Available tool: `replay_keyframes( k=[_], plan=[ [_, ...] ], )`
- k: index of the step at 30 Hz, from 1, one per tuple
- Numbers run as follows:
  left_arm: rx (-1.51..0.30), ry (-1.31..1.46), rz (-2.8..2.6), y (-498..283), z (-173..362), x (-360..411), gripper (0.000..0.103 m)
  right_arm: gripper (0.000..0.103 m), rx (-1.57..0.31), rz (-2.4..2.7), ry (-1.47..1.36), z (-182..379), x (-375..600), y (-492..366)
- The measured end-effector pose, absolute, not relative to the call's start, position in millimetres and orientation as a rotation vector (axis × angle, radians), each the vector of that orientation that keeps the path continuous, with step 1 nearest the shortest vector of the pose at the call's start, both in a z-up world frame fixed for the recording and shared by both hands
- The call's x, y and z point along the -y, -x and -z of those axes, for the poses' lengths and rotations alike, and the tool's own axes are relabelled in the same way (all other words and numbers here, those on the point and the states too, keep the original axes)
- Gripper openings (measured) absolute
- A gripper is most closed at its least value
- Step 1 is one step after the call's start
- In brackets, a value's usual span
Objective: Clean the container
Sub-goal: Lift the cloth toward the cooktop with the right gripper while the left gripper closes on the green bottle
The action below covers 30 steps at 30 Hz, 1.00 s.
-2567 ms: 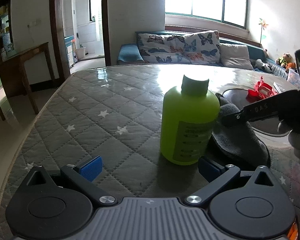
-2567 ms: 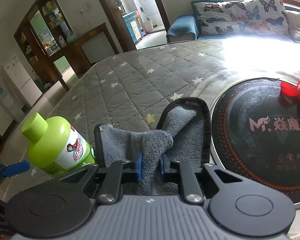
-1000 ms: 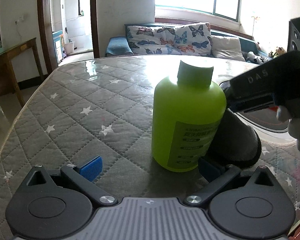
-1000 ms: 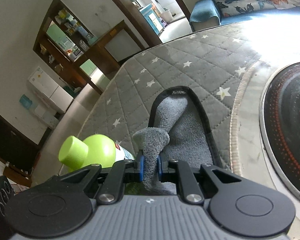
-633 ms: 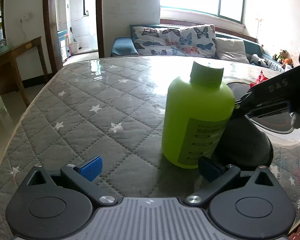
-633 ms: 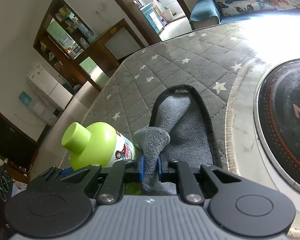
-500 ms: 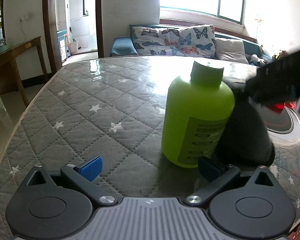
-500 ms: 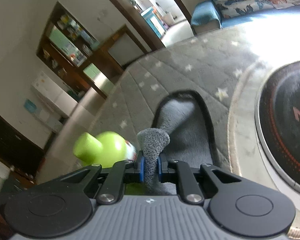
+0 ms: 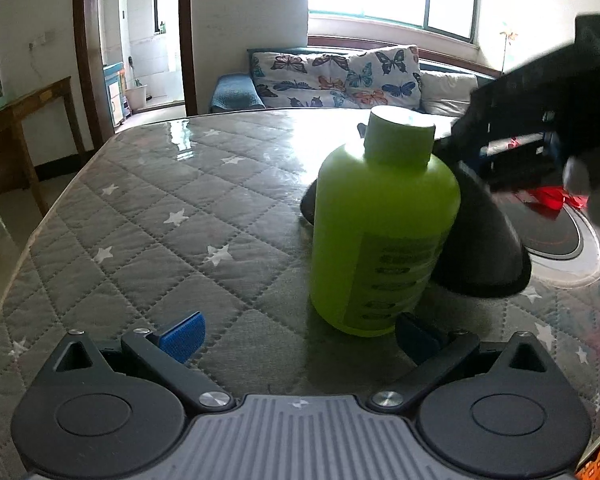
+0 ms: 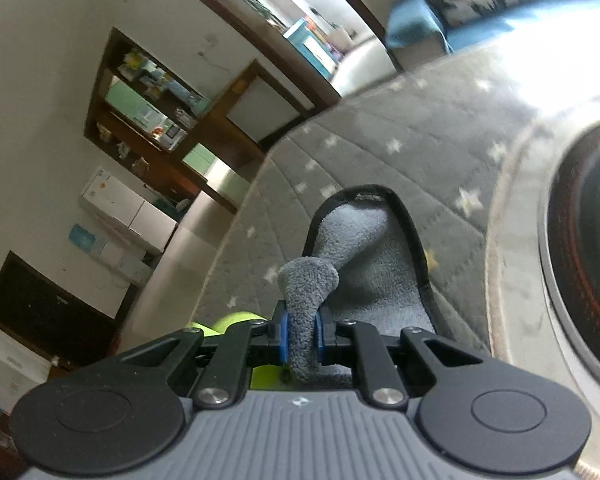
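Note:
A lime-green bottle [image 9: 384, 224] with a green cap stands upright on the quilted grey star-pattern table [image 9: 160, 208]. My left gripper [image 9: 300, 332] is open, its blue pads on either side of the bottle's base without touching it. My right gripper [image 10: 300, 338] is shut on a grey cloth [image 10: 364, 248] with a black border. It holds the cloth lifted beside the bottle; the cloth [image 9: 480, 240] drapes down right of the bottle. In the right wrist view only a sliver of the bottle [image 10: 236, 320] shows behind the fingers.
A round black induction cooktop [image 10: 580, 248] is set in the table to the right, with a red item [image 9: 548, 198] on it. A sofa with butterfly cushions [image 9: 336, 76] stands beyond the table. A wooden side table [image 9: 20, 120] is at far left.
My right gripper has lifted the cloth higher and moved it against the bottle's right side. The left gripper has stayed open near the bottle's base.

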<state>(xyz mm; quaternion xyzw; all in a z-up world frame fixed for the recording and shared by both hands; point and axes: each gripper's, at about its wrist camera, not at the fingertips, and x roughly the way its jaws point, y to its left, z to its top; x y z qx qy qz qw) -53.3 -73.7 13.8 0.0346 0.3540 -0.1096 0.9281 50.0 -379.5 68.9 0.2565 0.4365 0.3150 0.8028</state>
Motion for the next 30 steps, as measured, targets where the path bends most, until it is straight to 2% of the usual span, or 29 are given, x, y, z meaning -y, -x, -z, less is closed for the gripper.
replay_keyframes(
  k=[9, 16, 22, 30],
  plan=[
    [-0.738, -0.073, 0.179, 53.9, -10.6, 64.5, 0.102, 0.012, -0.950, -0.629, -0.423, -56.8, 375.9, -36.5],
    [-0.723, -0.067, 0.214, 61.8, -12.5, 67.5, 0.102, 0.012, -0.898, -0.665, -0.522, -80.8, 389.1, -25.7],
    [-0.730, -0.065, 0.236, 57.7, -12.1, 72.5, 0.093, 0.012, -0.844, -0.704, -0.539, -103.2, 380.2, -38.6],
    [-0.736, -0.081, 0.282, 54.2, -11.9, 82.1, 0.081, 0.012, -0.909, -0.685, -0.551, -77.4, 366.8, -58.3]
  ],
)
